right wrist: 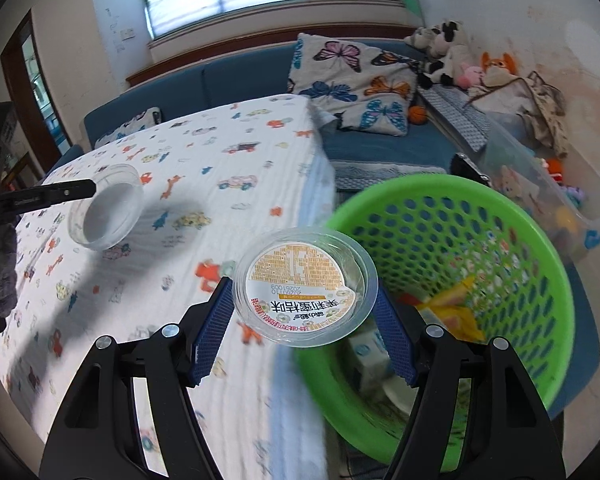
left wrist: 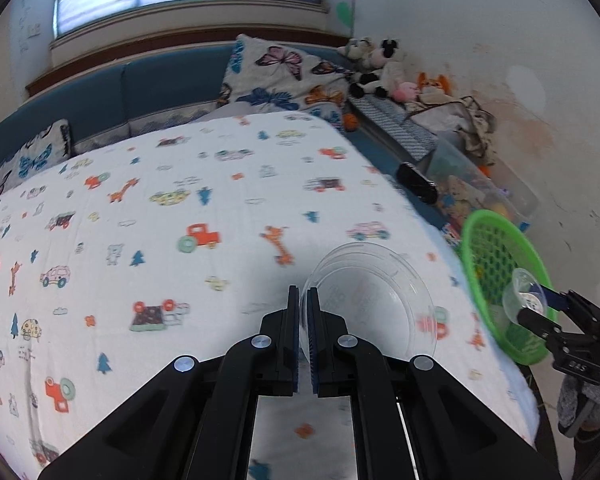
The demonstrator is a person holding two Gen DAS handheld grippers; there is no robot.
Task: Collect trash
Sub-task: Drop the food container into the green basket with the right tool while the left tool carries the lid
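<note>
My left gripper is shut on the rim of a clear plastic bowl, held above the patterned tablecloth; the bowl also shows in the right wrist view. My right gripper is shut on a clear plastic cup with an orange-and-white printed lid, held at the near rim of the green basket. In the left wrist view the cup and right gripper sit over the basket. The basket holds a yellow wrapper and other trash.
The table's right edge meets a blue sofa with butterfly cushions and plush toys. A clear storage bin of toys stands behind the basket. A black object lies beside the table.
</note>
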